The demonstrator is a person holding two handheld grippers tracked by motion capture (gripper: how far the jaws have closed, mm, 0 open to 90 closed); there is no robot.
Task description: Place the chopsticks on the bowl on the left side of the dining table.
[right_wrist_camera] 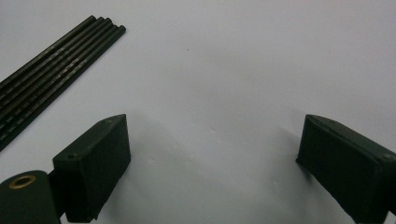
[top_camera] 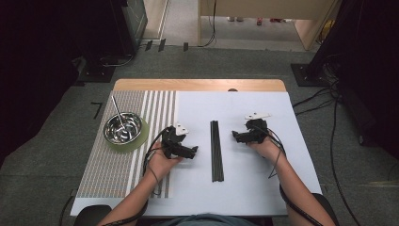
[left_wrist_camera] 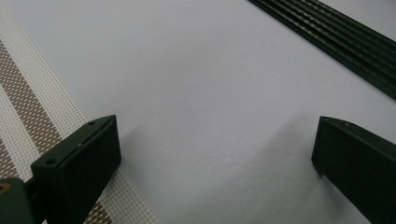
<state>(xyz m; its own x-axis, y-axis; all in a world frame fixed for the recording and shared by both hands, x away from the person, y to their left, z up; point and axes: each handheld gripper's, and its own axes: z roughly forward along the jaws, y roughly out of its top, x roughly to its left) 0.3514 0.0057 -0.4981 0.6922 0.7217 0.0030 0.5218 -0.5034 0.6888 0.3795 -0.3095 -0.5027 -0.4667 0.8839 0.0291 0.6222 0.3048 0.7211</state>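
Observation:
Several thin black rods [top_camera: 216,149] lie side by side in a bundle at the middle of the white sheet [top_camera: 244,188], running front to back. My left gripper [top_camera: 192,151] rests on the sheet just left of them, open and empty; its view shows the rods [left_wrist_camera: 336,42] at the upper right. My right gripper [top_camera: 235,135] rests just right of the bundle, also open and empty; its view shows the rods [right_wrist_camera: 51,65] at the upper left. Neither gripper touches the rods.
A steel bowl [top_camera: 123,127] with a thin metal stick [top_camera: 117,112] leaning in it stands on a green coaster [top_camera: 141,136] on the striped placemat [top_camera: 108,165] at the left. The table's wooden far edge [top_camera: 197,84] shows behind.

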